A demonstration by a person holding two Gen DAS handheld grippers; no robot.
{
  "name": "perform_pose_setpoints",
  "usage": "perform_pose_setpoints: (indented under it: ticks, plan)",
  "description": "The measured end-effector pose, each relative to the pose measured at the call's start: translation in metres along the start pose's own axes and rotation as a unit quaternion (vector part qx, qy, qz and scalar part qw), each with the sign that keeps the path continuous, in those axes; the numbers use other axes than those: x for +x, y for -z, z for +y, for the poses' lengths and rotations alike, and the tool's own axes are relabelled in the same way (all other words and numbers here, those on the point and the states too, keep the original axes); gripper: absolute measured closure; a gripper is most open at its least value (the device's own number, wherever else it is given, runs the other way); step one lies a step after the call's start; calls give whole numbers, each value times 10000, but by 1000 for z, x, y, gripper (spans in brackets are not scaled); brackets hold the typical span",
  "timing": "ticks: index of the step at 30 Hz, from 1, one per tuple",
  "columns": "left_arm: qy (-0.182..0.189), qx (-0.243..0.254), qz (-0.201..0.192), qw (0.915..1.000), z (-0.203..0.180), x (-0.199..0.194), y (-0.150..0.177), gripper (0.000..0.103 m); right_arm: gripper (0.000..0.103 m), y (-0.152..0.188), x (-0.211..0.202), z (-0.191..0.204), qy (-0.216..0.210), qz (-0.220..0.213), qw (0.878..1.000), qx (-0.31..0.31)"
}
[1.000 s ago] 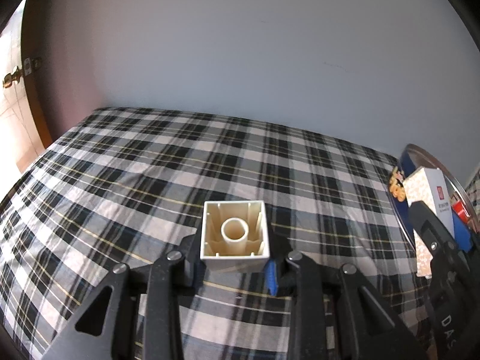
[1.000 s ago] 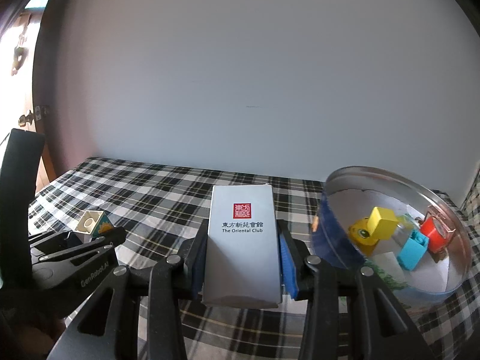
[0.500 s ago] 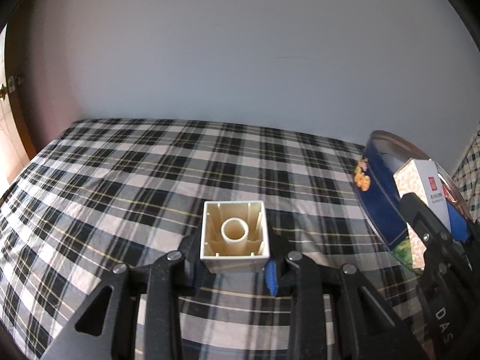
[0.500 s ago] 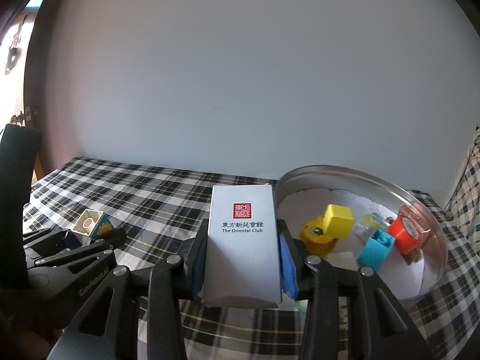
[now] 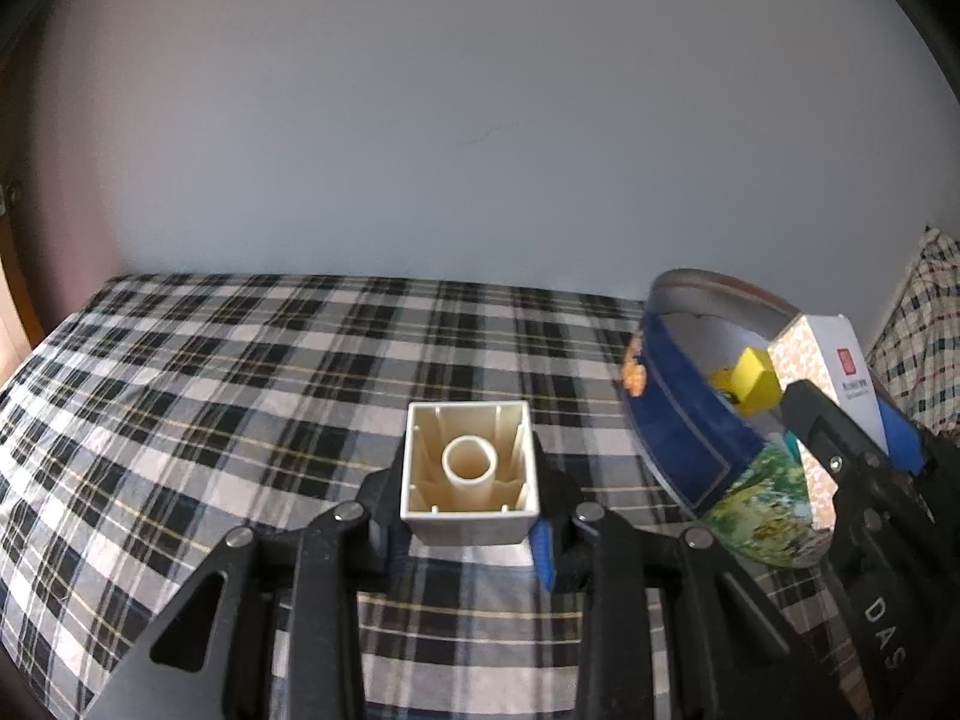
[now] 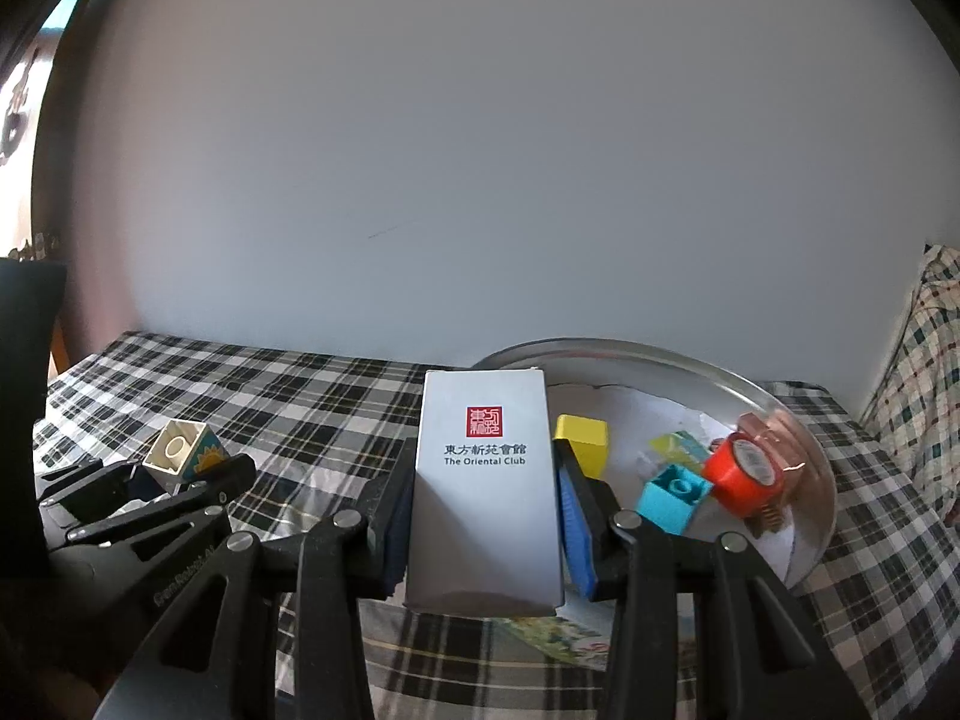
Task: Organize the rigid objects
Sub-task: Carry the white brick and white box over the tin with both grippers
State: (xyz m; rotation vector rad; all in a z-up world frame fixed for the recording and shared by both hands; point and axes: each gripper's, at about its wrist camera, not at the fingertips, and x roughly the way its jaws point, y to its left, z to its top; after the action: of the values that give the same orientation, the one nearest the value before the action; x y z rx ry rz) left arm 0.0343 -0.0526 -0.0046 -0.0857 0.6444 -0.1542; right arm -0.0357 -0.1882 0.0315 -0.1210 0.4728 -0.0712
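My left gripper (image 5: 468,531) is shut on a cream hollow toy block (image 5: 469,474), held above the plaid cloth; the block also shows in the right wrist view (image 6: 180,456). My right gripper (image 6: 486,531) is shut on a white "The Oriental Club" box (image 6: 485,498), held at the near rim of a round blue tin (image 5: 684,420). The box shows at the tin's right in the left wrist view (image 5: 840,372). Inside the tin (image 6: 804,420) lie a yellow block (image 6: 581,443), a light-blue block (image 6: 672,495) and a red tape roll (image 6: 744,474).
A black-and-white plaid cloth (image 5: 240,372) covers the surface up to a plain grey wall. A plaid cushion (image 6: 924,372) lies at the far right. A wooden door edge shows at the far left.
Both grippers have moved right, toward the tin. The box now overlaps the tin's near rim, and the tin sits closer to the cream block in the left wrist view.
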Motion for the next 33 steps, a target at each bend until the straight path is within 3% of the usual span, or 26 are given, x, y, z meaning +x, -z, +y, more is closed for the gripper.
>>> perform_pose_setpoints:
  ticks: [33]
  plan:
    - [738,372,-335,9960,-108,6,-18,73,59,-14,5,-102,609,-160,9962,601]
